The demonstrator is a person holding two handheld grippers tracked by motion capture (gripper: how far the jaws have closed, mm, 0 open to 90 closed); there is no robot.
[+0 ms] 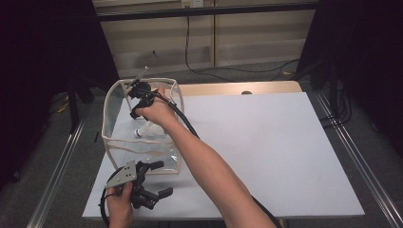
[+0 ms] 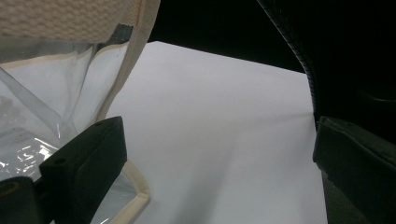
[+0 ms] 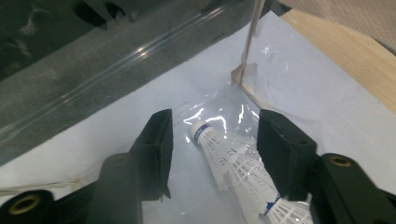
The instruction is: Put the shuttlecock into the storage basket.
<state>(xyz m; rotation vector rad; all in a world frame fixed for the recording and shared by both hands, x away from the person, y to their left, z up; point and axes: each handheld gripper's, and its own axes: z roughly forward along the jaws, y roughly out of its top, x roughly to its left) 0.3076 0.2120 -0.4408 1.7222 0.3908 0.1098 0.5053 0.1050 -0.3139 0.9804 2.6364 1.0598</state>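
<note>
Right now the step in hand looks like dropping shuttlecocks into the clear bag [image 1: 142,152], a see-through box-shaped tote with cream trim that stands on the white desk [image 1: 266,156] at its left side. The right claw [image 1: 138,102] is reached down into the bag's open top, the forearm crossing over from the near edge. In the right gripper view its jaws stand apart, and the white shuttlecocks [image 3: 243,179] lie on the bag's clear floor between them, cork end with a blue band pointing away; the pads don't press on them, so I read this as a release, not a grip. There seem to be two or so stacked end to end, hard to count.

The left claw [image 1: 153,180] sits low at the bag's near front corner, jaws wide apart with nothing between them; in the left gripper view one jaw is right beside the cream hem [image 2: 133,56], whether touching I can't tell.

Next move, my guess: lift the right claw straight up out of the bag without snagging the rim or the feathers, jaws kept apart. Left claw may need to steady the bag's wall, since thin plastic could tip or fold.
</note>
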